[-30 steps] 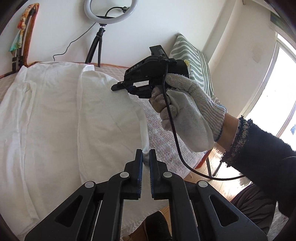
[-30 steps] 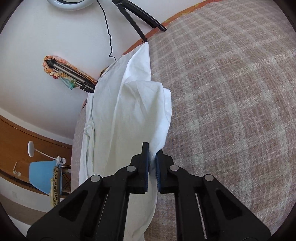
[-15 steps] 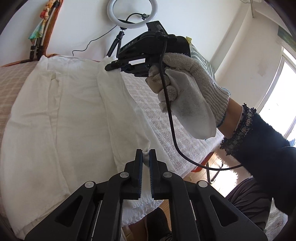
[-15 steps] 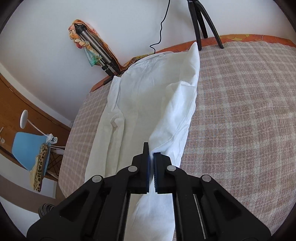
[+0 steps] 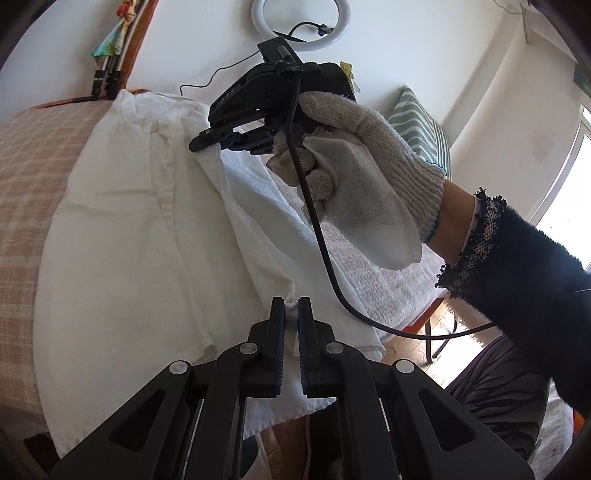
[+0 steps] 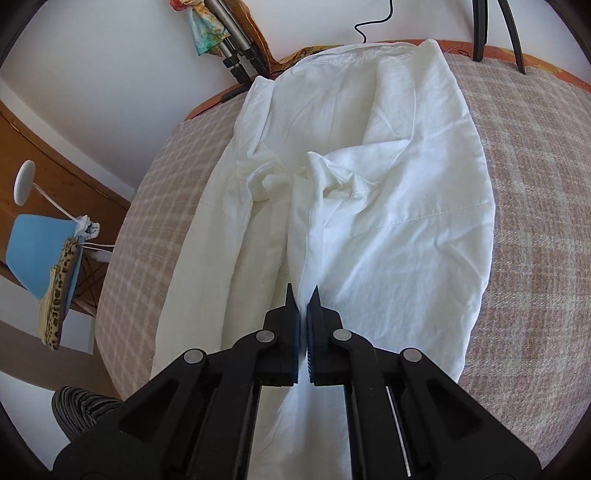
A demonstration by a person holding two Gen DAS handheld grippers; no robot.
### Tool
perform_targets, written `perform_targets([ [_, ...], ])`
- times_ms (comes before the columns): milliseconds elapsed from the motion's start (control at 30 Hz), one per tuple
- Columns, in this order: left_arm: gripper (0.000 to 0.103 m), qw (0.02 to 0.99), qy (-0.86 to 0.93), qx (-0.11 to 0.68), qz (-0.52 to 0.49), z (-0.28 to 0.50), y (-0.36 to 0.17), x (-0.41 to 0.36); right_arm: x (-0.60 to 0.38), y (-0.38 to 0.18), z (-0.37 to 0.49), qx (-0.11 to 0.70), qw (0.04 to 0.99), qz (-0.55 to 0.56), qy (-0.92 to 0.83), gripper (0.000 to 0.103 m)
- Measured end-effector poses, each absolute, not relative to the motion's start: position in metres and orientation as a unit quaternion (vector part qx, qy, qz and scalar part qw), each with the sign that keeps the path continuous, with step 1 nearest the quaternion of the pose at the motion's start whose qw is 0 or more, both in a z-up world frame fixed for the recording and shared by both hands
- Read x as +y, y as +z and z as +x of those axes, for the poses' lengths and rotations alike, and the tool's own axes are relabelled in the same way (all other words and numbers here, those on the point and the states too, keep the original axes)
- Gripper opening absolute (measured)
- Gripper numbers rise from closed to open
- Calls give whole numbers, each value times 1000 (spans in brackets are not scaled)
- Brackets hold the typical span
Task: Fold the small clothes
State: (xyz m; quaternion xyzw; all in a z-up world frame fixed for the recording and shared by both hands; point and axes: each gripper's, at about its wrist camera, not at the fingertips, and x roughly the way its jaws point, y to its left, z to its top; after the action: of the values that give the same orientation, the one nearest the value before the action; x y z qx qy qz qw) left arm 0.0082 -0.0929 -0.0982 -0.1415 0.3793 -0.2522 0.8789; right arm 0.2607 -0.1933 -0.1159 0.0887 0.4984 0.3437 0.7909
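Observation:
A white garment (image 5: 140, 236) lies spread on a checked pink table cover (image 5: 26, 155). My left gripper (image 5: 290, 306) is shut on its near right edge, with cloth pinched between the pads. My right gripper (image 5: 201, 142), held in a gloved hand, grips the same edge farther back. In the right wrist view the right gripper (image 6: 304, 295) is shut on a fold of the white garment (image 6: 399, 206), which is lifted above the layer below and crumpled in the middle.
A ring light on a tripod (image 5: 301, 22) stands at the far edge. A striped cushion (image 5: 421, 122) is at the right. A blue chair with a leopard-print item (image 6: 40, 254) stands left of the checked table cover (image 6: 535, 206). Tripod legs (image 6: 495, 33) stand at the back.
Both grippers have carried the garment's right edge leftward over the rest of the cloth. The right gripper has moved farther along the garment, and the folded layer now lies broader.

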Motion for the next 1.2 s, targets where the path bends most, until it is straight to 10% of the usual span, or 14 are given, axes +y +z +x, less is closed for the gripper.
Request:
perform_targets([
  [100, 5, 876, -263, 383, -130, 4, -96, -93, -215, -98, 251, 479, 786, 131, 367, 26],
  [400, 8, 875, -261, 402, -63, -18, -74, -56, -270, -80, 169, 464, 817, 76, 334, 26],
  [600, 31, 885, -202, 417, -52, -4, -69, -5, -278, -110, 128, 480, 820, 40, 311, 26],
  [1200, 31, 838, -193, 494, -128, 11, -107, 32, -314, -126, 75, 499, 794, 48, 344, 28],
])
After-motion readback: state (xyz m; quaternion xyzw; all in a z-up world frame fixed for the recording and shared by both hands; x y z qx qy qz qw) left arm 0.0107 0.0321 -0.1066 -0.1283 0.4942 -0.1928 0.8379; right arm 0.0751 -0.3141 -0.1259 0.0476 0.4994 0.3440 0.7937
